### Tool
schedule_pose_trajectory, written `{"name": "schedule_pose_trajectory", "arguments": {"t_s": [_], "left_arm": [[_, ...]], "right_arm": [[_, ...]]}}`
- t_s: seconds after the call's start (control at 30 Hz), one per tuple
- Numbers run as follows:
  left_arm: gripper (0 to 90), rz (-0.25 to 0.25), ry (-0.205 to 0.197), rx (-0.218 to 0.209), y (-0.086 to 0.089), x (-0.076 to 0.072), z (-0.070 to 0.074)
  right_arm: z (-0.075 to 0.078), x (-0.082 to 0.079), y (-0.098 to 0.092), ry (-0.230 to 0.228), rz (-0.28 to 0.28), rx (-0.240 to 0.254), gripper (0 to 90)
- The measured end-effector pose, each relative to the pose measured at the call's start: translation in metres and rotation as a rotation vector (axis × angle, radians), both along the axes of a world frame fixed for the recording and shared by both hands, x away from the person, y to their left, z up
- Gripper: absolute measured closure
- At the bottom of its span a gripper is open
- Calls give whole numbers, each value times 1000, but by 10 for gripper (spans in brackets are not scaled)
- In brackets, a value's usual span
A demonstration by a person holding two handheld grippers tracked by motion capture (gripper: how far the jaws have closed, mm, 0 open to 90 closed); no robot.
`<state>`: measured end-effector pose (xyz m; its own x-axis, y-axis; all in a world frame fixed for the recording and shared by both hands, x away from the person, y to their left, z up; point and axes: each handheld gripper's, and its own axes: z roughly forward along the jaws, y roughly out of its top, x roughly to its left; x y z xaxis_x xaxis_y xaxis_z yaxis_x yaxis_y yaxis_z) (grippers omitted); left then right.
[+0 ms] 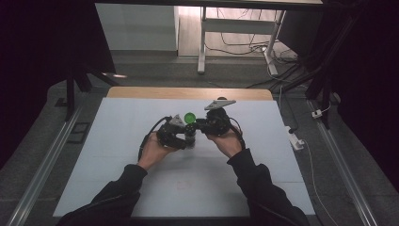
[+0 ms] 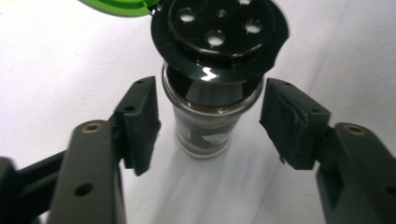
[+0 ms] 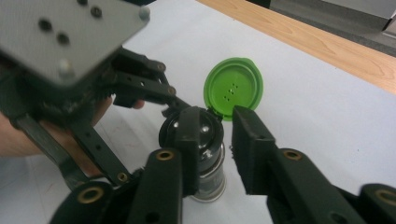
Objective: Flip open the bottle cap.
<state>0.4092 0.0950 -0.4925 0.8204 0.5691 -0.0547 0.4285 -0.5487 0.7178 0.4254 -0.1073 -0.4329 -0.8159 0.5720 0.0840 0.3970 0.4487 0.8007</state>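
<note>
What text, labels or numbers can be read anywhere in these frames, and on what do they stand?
No text can be read.
Label on the glass spice jar: dark, with a pale mark, too blurred to read.
Black shaker top: holes, no lettering.
Green flip lid: small holes, no writing seen.
Grey plate on the left gripper: screw holes, no markings.
White table cover: no print seen.

No text can be read; the label on the spice jar (image 2: 204, 135) between the left gripper's jaws is too blurred.
</note>
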Motion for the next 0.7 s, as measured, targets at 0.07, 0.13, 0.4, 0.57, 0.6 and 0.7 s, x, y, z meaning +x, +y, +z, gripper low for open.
{"name": "schedule_pose_trajectory", "arguments": {"t_s": [0.07,0.13,0.4,0.57,0.6,0.7], "left_arm": [[320,3,22,-18,4,0,1],[283,4,46,-34,7,0,1],[177,12,106,-62,22,-9,7],[161,42,134,-77,31,-20,13],[156,38,135,-77,33,-23,15],[125,39,139,-78,38,-34,19]], "right_arm": [[0,-1,-2,3,3,4,677],[0,-3,-3,7,0,-2,635],[1,-14,-10,18,-7,-11,457],[2,-21,-16,29,-16,-2,358],[2,-22,-17,26,-15,-1,339],[2,-28,-22,38,-15,2,284]]}}
